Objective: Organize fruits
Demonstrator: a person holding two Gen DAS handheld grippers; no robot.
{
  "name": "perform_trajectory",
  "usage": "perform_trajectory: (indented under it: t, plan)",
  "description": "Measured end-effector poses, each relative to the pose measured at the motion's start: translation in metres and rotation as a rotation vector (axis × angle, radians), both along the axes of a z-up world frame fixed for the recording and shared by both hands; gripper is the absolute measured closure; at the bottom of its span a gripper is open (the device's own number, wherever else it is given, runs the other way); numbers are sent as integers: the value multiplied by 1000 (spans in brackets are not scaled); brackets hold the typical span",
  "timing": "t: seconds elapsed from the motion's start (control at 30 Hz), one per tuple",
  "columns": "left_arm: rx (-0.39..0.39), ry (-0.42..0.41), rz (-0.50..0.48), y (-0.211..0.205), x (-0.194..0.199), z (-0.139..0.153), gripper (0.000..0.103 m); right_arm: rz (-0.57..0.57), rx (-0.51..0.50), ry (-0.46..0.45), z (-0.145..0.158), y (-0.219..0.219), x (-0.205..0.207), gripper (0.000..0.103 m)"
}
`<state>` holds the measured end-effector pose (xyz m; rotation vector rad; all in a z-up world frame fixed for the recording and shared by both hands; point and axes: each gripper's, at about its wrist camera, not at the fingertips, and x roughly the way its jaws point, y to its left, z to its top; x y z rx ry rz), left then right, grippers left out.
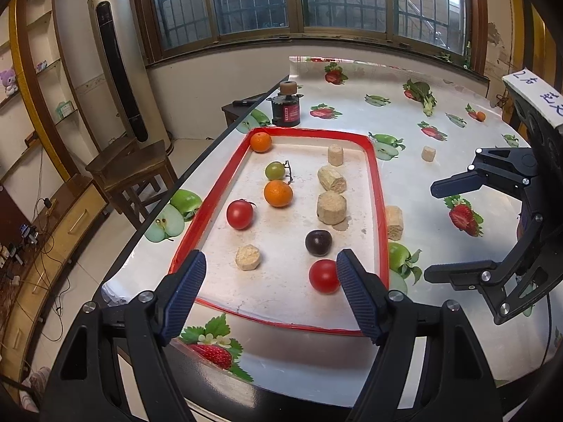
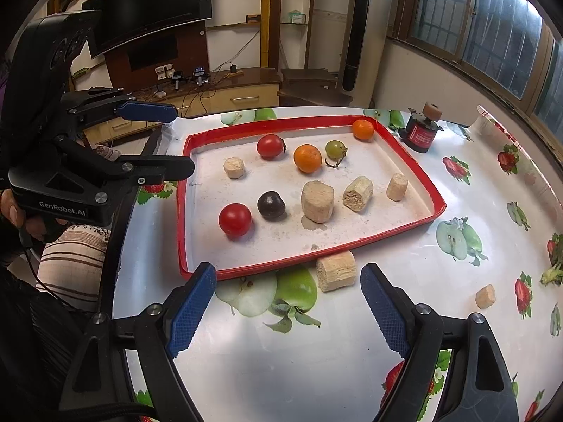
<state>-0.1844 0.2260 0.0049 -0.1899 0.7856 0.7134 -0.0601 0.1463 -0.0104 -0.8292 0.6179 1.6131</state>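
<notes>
A red-rimmed tray (image 1: 381, 218) (image 2: 415, 161) lies on the fruit-print table. In it are two red tomatoes (image 1: 240, 214) (image 1: 323, 276), two oranges (image 1: 278, 193) (image 1: 261, 141), a green fruit (image 1: 275, 170), a dark plum (image 1: 318, 242) and several beige cork-like cylinders (image 1: 331, 207). My left gripper (image 1: 271, 281) is open and empty above the tray's near end, its right finger beside the near tomato. My right gripper (image 2: 288, 292) is open and empty over the table outside the tray, near a beige cylinder (image 2: 336, 270).
A small red-and-black jar with a cork lid (image 1: 285, 107) stands behind the tray. Another beige cylinder (image 1: 428, 153) lies on the table to the right. The table's left edge (image 1: 197, 183) drops to a wooden stool (image 1: 130, 168).
</notes>
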Motion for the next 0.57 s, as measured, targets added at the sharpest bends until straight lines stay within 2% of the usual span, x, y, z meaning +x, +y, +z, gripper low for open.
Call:
perform_trajectory:
  t: [0.57]
  plan:
    - [-3, 11, -2, -1, 4, -3, 26, -2, -2, 14, -6, -1, -2, 17]
